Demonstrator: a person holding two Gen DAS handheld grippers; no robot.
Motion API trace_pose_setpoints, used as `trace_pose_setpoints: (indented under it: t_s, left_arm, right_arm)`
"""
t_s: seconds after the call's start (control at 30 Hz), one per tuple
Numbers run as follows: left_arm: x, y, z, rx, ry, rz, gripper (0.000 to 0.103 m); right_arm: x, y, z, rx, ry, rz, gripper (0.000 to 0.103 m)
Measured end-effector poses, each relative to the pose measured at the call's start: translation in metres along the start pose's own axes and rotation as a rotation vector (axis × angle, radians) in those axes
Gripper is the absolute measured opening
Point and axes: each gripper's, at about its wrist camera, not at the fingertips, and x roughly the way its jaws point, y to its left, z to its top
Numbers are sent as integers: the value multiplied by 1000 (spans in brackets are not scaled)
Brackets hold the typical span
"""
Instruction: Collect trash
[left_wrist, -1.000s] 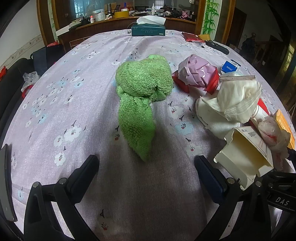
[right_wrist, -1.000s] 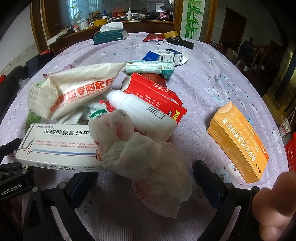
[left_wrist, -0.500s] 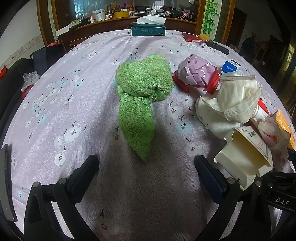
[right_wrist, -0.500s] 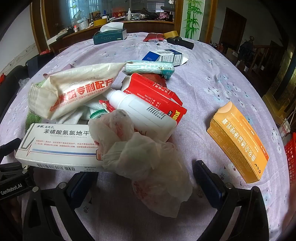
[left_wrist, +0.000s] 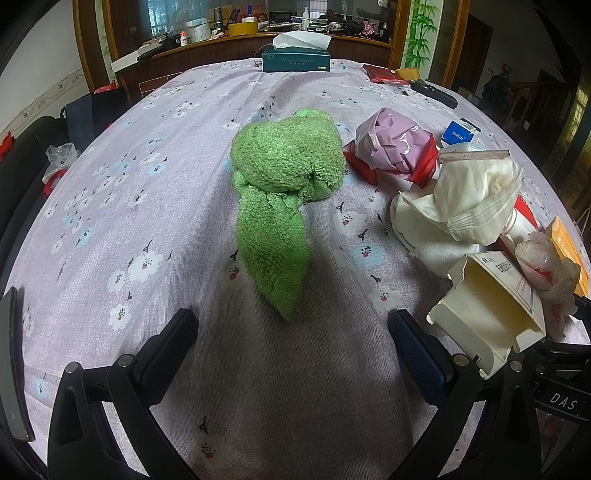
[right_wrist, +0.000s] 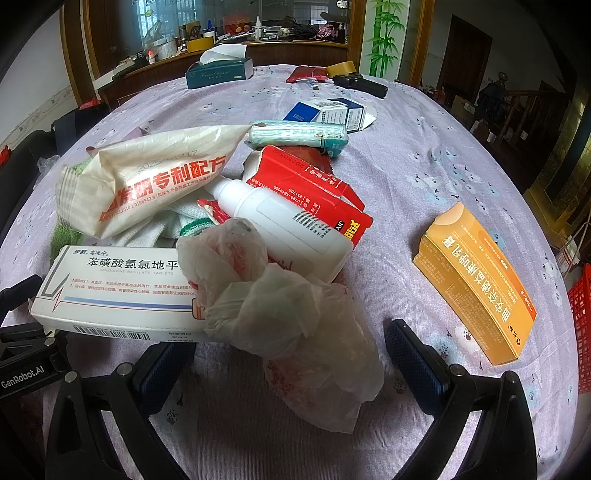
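Observation:
A pile of trash lies on the floral lilac tablecloth (right_wrist: 424, 155): a crumpled clear plastic bag (right_wrist: 291, 314), a white medicine box (right_wrist: 118, 291), a white bottle (right_wrist: 280, 225), a red carton (right_wrist: 314, 188), a cream wrapper (right_wrist: 155, 177) and an orange box (right_wrist: 476, 280). My right gripper (right_wrist: 290, 354) is open, its fingers either side of the plastic bag's near end. My left gripper (left_wrist: 291, 343) is open and empty, just short of a green towel (left_wrist: 280, 192). The white box (left_wrist: 491, 314) and a pink bag (left_wrist: 391, 144) lie to its right.
A teal tissue box (left_wrist: 295, 61) stands at the table's far edge, with a red pouch (left_wrist: 384, 74) and a black remote (right_wrist: 360, 83) nearby. A blue and white box (right_wrist: 328, 112) lies behind the pile. A red basket (right_wrist: 580, 332) sits off the table at right.
A hand seen at the lower right of the right wrist view one second ago has gone. Both grippers and all objects stay where they were.

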Motion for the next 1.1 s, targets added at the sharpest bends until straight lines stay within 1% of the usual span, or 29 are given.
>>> trace_pose_setpoints:
  t_s: [0.33,0.37,0.43,0.5,0.57,0.6,0.67,0.73,0.8,0.87,0.9,0.93,1.0,1.1]
  left_arm:
    - [0,2,0,-3,0,2,103]
    - [0,4,1,-3,1,-1,103]
    - [-3,-1,-1,11,4,0,103]
    - [-10,-1,1,49,5,8,103]
    - [-24,0,0,57,-49,25,103]
    - [-33,2,-2,45,-67,16,103]
    - [-53,6,-6,10,-101,-24,103]
    - [-74,7,-13,-14,-178,-15,103]
    - [-90,6,-21,-26,-254,8,103]
    - [-105,2,-33,-28,-332,23,103]
    - [-110,-1,-40,-23,-354,23,103]
    - [-113,-4,-43,-21,-365,23,103]
    - [-116,-7,-50,-23,-385,18,103]
    - [-122,-17,-63,-31,-411,32,103]
  right_arm:
    - [2,-1,-1,-3,0,2,103]
    - [2,-2,-1,-12,-1,10,103]
    - [2,-3,-2,-72,9,48,103]
    - [2,-4,2,-128,52,86,103]
    - [-3,-6,-3,-125,69,94,103]
    - [-9,-9,-6,-144,56,101,103]
    - [-21,-13,-11,-186,20,68,103]
    - [-41,-15,-21,-240,-36,29,103]
    - [-61,-20,-27,-256,-99,-2,103]
    - [-76,-27,-31,-240,-155,-35,103]
    - [-90,-33,-36,-210,-217,-73,103]
    - [-99,-38,-42,-184,-256,-97,103]
    - [-108,-45,-49,-138,-275,-116,103]
    - [-112,-57,-63,-62,-272,-97,103]
